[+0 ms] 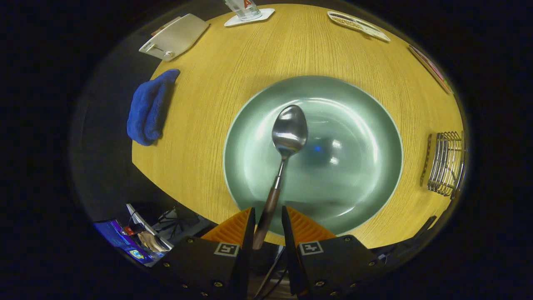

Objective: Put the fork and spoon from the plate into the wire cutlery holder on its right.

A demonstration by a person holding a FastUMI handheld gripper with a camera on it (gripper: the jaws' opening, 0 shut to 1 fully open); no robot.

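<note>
Gripper (266,218) has its 2 fingers pinching the spoon (283,154) by the dark wooden end of its handle, left finger snug on it, right finger close on the other side. Looks like a firm hold, low on the handle, so the bowl end sticks out ahead and can go into the holder first. Spoon points forward, tilted slightly right, its bowl hovering over the middle of the green plate (366,125); appears lifted clear. No fork on the plate, so probably 1 item left. Wire cutlery holder (445,164) sits right of the plate, near the table (233,71) edge. Gripper looks down at a steep angle. Blue cloth (150,108) lies left of the plate.
</note>
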